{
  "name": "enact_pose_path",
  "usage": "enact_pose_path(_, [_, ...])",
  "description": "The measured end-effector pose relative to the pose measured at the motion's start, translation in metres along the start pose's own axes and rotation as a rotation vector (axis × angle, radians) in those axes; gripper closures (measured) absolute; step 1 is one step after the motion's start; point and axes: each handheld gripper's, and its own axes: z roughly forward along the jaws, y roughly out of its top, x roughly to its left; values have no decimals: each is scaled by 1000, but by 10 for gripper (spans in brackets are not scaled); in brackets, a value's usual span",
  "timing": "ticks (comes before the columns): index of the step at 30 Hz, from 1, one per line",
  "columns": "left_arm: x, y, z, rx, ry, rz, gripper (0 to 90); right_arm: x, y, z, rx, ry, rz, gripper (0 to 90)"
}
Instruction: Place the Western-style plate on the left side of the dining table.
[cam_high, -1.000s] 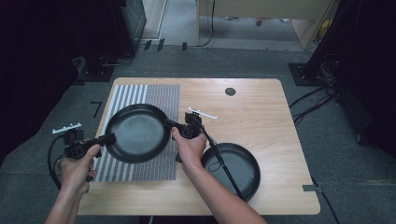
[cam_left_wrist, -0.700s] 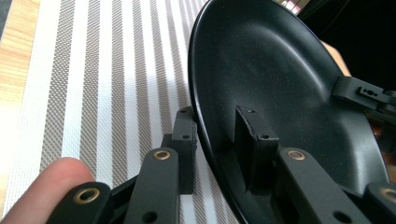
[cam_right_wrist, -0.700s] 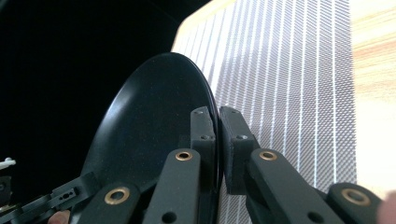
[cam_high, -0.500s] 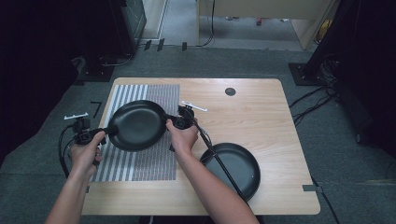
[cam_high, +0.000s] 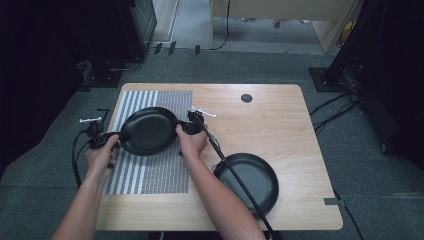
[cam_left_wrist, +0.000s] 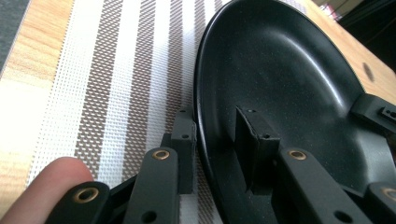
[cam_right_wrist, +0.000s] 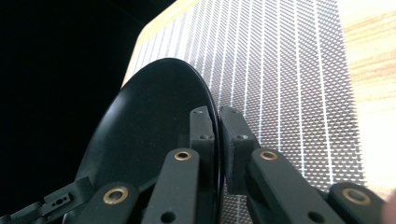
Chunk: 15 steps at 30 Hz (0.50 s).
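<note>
- The black pan (cam_high: 148, 131) is gripped on both sides by the two claws, sitting over the striped mat (cam_high: 150, 170) near the table's (cam_high: 280, 115) left edge, toward the far side of the mat.
- The left claw (cam_high: 118, 137) is clamped on the pan's left rim. In the left gripper view one jaw is inside the pan (cam_left_wrist: 289, 93) and the other is outside the rim, with the mat (cam_left_wrist: 116, 70) behind it.
- A fingertip (cam_left_wrist: 51, 186) shows at the bottom left of that view, right next to the claw's (cam_left_wrist: 217, 144) linkage.
- The right claw (cam_high: 183, 128) pinches the opposite rim. In the right gripper view its jaws are closed tight on the thin edge of the pan (cam_right_wrist: 144, 135), one jaw each side, the claw (cam_right_wrist: 218, 135) looking across the mat (cam_right_wrist: 289, 70).
- From that view the pan looks tilted, but whether it's lifted clear of the mat or still touching it is hard to say.
- The left hand (cam_high: 100, 157) and right hand (cam_high: 192, 142) hold the claws from the near side.
- A second black pan (cam_high: 252, 182) sits on bare wood near the table's near edge, right of the mat, well apart from the held one, with the right claw's cable (cam_high: 240, 182) running across it.
- A small dark round spot (cam_high: 246, 98) sits near the far edge.
</note>
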Motion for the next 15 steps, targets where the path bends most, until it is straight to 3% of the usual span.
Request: enact_pose_path(15, [2, -2, 11, -4, 44, 9, 705, -11, -6, 14, 1, -21, 16, 842])
